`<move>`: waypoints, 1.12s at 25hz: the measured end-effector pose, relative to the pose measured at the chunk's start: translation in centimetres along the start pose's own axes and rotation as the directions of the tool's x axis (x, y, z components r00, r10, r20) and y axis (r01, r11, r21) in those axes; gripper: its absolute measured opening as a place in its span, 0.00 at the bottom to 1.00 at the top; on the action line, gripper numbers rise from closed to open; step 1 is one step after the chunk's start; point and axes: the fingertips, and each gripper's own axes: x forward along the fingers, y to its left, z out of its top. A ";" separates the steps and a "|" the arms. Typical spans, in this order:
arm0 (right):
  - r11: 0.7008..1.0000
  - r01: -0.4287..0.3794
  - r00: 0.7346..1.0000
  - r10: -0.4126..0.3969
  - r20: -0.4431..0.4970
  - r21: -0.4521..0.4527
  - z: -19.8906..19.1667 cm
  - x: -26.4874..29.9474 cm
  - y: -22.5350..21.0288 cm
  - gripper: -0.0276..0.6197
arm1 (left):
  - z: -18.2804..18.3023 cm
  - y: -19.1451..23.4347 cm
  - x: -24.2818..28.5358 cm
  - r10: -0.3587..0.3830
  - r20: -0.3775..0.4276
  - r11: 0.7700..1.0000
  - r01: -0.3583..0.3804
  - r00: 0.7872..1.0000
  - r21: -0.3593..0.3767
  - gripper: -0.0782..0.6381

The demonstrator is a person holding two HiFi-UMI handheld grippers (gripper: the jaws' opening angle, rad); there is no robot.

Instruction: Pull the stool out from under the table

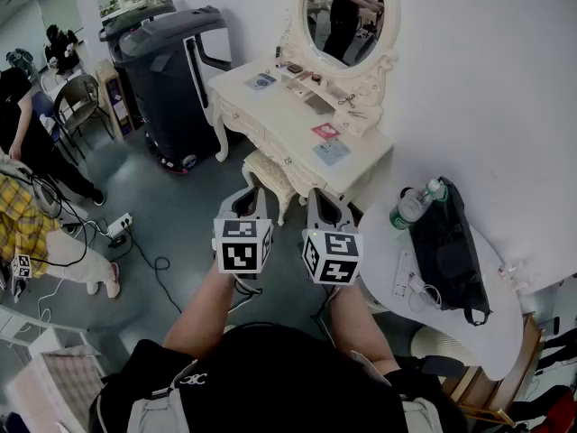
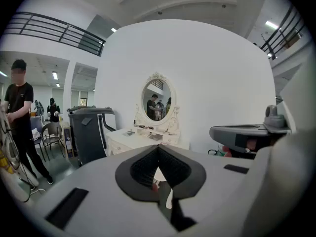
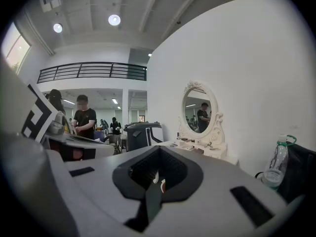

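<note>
1. Grey floor (image 1: 180, 206) runs up to a plain white wall (image 1: 487, 70). A white carved desk (image 1: 270, 106) stands against that wall, straight ahead of both pairs of jaws. It carries an oval mirror (image 1: 347, 12) in a scrolled white frame.
2. Tucked under the desk's front edge is a small stool (image 1: 267, 171) with a cream padded seat and white, curved, carved legs. It sits just beyond the jaw tips, a little nearer the left pair. Only its near side and a front leg show.
3. Left gripper (image 1: 247, 194) is held low in front of the person. Its jaws are pressed together with nothing between them, clear of the stool.
4. Right gripper (image 1: 319, 197) is alongside it. Its jaws are likewise closed and empty, with the tips short of the stool.
5. Pink card (image 1: 325, 131) and blue card (image 1: 332, 152) lie on the desk top, beyond the right jaws.
6. Dark grey wheeled machine (image 1: 171, 61) stands beside the desk, well off to the left of the left jaws.
7. Round white desk (image 1: 379, 242) lies to the right of the right jaws. On it are a black bag (image 1: 446, 242) and a clear plastic bottle with a green cap (image 1: 415, 203).
8. Person in black clothes (image 1: 27, 124) stands far to the left of the left jaws.
</note>
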 end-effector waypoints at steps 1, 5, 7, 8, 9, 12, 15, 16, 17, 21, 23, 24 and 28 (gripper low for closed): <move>1.000 0.003 1.000 -0.003 0.000 0.006 -0.1 0.0 0.1 0.05 | -0.1 0.2 -0.1 0.002 -0.001 1.000 -0.002 1.000 0.004 0.11; 0.999 0.017 1.000 -0.017 0.004 0.029 -0.3 0.2 0.3 0.05 | -0.3 0.8 -0.1 0.004 -0.006 1.000 -0.004 1.000 0.010 0.11; 0.999 0.025 1.000 -0.025 0.002 0.033 -0.3 0.3 0.4 0.05 | -0.5 1.1 0.0 0.003 -0.010 1.000 -0.003 1.000 0.007 0.11; 0.999 0.028 1.000 -0.028 0.000 0.032 -0.4 0.4 0.6 0.05 | -0.5 1.3 0.0 0.002 -0.011 1.000 -0.002 1.000 0.006 0.11; 0.999 0.031 1.000 -0.030 -0.003 0.030 -0.5 0.5 0.7 0.05 | -0.6 1.4 0.0 0.000 -0.013 1.000 0.000 1.000 0.005 0.11; 0.999 0.040 0.999 -0.039 -0.011 0.022 -0.6 0.8 1.3 0.05 | -0.8 1.9 0.0 -0.010 -0.017 1.000 0.010 1.000 0.002 0.11; 0.999 0.049 0.999 -0.049 -0.018 0.015 -0.8 1.2 2.0 0.05 | -1.0 2.6 0.1 -0.019 -0.020 1.000 0.019 1.000 -0.004 0.11; 0.998 0.053 0.998 -0.053 -0.020 0.015 -0.9 1.4 2.2 0.05 | -1.1 2.9 0.1 -0.022 -0.022 1.000 0.022 1.000 -0.005 0.11; 0.998 0.056 0.998 -0.056 -0.022 0.017 -1.1 1.6 2.4 0.05 | -1.3 3.2 0.1 -0.024 -0.024 1.000 0.024 0.999 -0.004 0.11; 0.997 0.070 0.997 -0.069 -0.032 0.016 -1.5 2.6 4.0 0.05 | -1.8 5.1 0.1 -0.040 -0.036 0.999 0.040 0.999 -0.006 0.11; 0.997 0.081 0.996 -0.080 -0.034 0.005 -1.6 3.0 5.0 0.05 | -1.9 6.1 0.1 -0.047 -0.043 0.999 0.047 0.998 -0.006 0.11; 0.996 0.086 0.996 -0.086 -0.036 0.001 -1.6 3.2 5.4 0.05 | -2.0 6.6 0.1 -0.051 -0.044 0.999 0.050 0.998 -0.005 0.11; 0.993 0.114 0.993 -0.113 -0.040 0.009 -1.9 3.7 7.0 0.05 | -2.3 8.6 0.0 -0.069 -0.057 0.998 0.069 0.996 -0.003 0.11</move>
